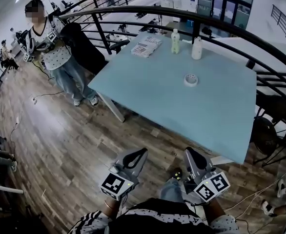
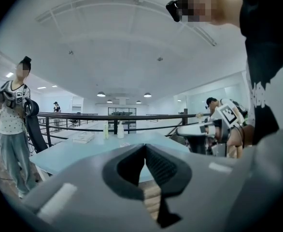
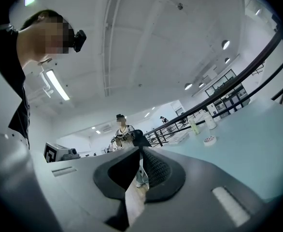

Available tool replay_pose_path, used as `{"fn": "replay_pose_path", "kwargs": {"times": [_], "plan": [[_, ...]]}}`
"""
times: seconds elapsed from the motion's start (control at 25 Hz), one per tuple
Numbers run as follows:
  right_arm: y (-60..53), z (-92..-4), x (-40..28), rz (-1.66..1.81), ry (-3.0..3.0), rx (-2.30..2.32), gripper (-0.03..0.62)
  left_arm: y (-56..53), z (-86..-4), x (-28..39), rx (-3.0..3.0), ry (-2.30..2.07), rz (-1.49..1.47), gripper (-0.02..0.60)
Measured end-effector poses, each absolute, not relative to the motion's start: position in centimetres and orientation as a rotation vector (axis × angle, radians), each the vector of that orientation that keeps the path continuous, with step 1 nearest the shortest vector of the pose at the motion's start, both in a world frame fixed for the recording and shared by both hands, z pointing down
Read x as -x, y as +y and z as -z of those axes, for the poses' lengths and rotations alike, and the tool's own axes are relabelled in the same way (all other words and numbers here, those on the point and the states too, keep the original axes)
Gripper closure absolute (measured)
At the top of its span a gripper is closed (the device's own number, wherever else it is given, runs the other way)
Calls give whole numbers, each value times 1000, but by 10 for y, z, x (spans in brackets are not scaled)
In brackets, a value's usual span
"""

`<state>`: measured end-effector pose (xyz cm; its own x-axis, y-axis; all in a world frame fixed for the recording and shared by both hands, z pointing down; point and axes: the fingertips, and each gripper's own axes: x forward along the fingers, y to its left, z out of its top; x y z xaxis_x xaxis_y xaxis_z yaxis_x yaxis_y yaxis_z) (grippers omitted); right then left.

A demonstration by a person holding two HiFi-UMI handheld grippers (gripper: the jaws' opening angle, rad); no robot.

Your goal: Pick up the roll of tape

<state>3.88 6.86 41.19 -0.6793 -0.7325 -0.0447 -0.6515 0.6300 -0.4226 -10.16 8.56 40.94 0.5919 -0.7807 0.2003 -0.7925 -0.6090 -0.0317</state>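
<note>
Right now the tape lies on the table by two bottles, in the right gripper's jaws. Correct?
No: the tape lies on the table by two bottles, but untouched; the right gripper is shut, empty, short of the table. See the head view.

Head view: camera high above the wearer, facing forward and steeply down; left gripper and right gripper at its lower edge; pale blue rectangular table further ahead. Left gripper view: low, close behind its own jaws, facing about level toward the table; right gripper at its right side. Right gripper view: low, tilted, facing across the tabletop. All three share the table, curved black metal railing and standing person in jeans.
</note>
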Motion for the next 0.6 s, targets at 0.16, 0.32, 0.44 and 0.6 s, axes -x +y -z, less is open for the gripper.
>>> {"fn": "replay_pose_path", "kwargs": {"times": [0.16, 0.32, 0.44, 0.6], "plan": [[42, -409, -46, 557, 2634, 1130, 574, 61, -402, 95, -2747, -1369, -301, 581], [22, -400, -52, 547, 2646, 1101, 574, 42, -390, 91, -2759, -1403, -320, 581], [1, -404, -58, 552, 2650, 1084, 574, 27, -394, 86, -2743, -1422, -328, 581], [-17, -404, -61, 559, 2656, 1042, 574, 15, -395, 76, -2705, -1435, -341, 581]]}}
